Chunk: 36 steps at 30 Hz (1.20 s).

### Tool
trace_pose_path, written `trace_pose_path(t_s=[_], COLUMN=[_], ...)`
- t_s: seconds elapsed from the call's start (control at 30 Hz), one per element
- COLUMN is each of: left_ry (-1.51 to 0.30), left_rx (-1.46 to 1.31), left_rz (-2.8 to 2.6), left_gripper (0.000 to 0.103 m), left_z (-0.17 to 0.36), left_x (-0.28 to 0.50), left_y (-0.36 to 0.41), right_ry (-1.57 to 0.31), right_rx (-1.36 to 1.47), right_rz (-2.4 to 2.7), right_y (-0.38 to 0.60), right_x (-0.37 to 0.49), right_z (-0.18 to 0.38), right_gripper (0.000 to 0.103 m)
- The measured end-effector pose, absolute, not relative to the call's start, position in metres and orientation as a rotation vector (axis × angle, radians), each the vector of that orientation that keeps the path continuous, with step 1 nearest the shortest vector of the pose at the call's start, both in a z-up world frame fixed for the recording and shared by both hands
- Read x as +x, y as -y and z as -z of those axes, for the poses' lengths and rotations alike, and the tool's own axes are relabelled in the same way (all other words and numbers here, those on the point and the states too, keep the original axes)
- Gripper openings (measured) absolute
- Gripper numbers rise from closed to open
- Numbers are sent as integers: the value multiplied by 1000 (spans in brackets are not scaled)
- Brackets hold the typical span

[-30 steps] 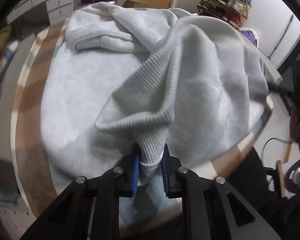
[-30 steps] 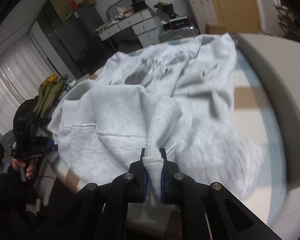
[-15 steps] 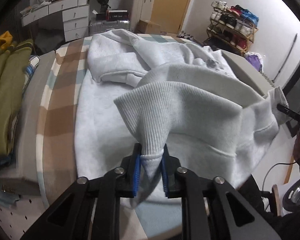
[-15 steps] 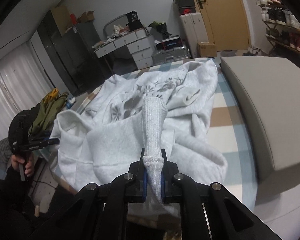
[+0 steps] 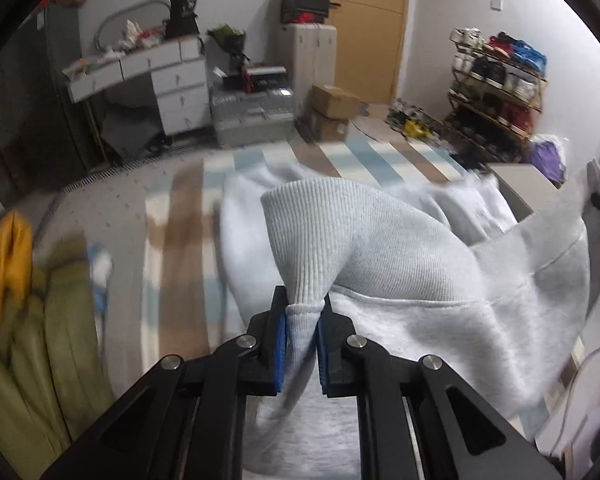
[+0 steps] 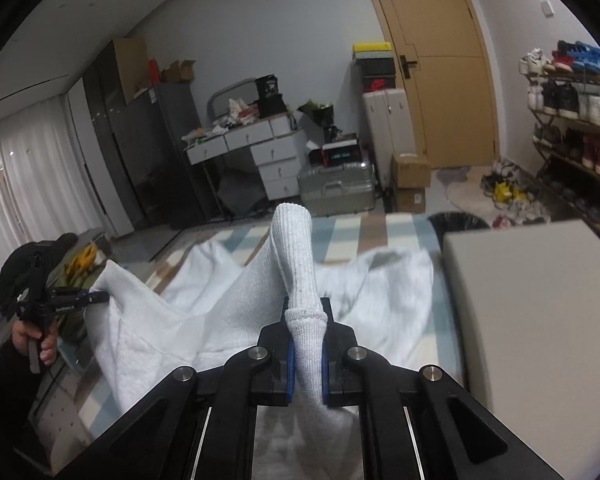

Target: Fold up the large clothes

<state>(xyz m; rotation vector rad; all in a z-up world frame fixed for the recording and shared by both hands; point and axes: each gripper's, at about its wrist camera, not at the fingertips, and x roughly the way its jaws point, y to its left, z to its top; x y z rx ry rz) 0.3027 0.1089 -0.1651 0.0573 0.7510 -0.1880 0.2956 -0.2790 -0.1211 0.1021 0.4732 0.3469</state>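
A large light-grey sweatshirt (image 5: 420, 256) hangs stretched between both grippers, its lower part still on the striped bed cover (image 5: 180, 216). My left gripper (image 5: 302, 316) is shut on a bunched corner of the ribbed hem, which stands up between the blue pads. My right gripper (image 6: 306, 328) is shut on another ribbed corner of the sweatshirt (image 6: 228, 312), which rises as a narrow roll above the jaws. In the right wrist view the left gripper (image 6: 96, 298) shows at the far left, held by a hand (image 6: 32, 340), with the cloth's edge taut from it.
A grey padded block (image 6: 532, 300) lies along the bed's right side. Green and yellow clothes (image 5: 40, 320) are piled at the left. Beyond the bed stand white drawers (image 6: 276, 160), a silver suitcase (image 6: 336, 192), boxes and a shoe rack (image 6: 572, 120).
Both grippers have risen and tilted up, lifting the sweatshirt's hem off the bed. The cloth now hangs stretched between them, and more of the room shows behind it.
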Motion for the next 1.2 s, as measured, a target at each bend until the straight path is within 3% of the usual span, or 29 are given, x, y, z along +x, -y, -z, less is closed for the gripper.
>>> trace_pose_path(t_s=[0.23,0.37,0.47,0.53,0.6,0.7,0.77,0.8,0.83,0.87,1.0,1.2], left_ry=[-681,-813,-1021,-1148,-1152,-1077,-1027,-1012,-1014,-1036,-1187,-1230], left_rx=[42,7,-57,-97,-158,-149,-89,-63,-62,-71,-77,-189], left_rz=[188,192,160,134,97,67,26,4,4,35,135,246], left_gripper=[7,8,21,32,50,53,61,72,79,80,80,80], left_z=[141,176,236,277,287,272,259,256,257,262,292,306], left_x=[367,427,480,497,492,459,438,424,416,407,395,372], left_y=[-108,-112,-121,-133,-148,-162,-168,-171,-174,-175,-170,-174], right_ry=[-434,-537,-694,-906,-947,-917,-877,-859,-842,-843,-872,-968], right_rx=[164,208,215,225,255,200,157,146,138,134,125,215], right_rz=[-274,-159,-69,-55,-55,-78,-97,-91,-102,-115,-158,-222], right_y=[294,309,318,319,320,316,314,315,315,315,313,315], right_x=[380,444,492,524,522,501,479,470,452,442,395,359], right_z=[108,141,182,229,247,235,222,219,214,212,218,250], right_gripper=[9,9,9,10,14,25,44,50,62,68,67,67])
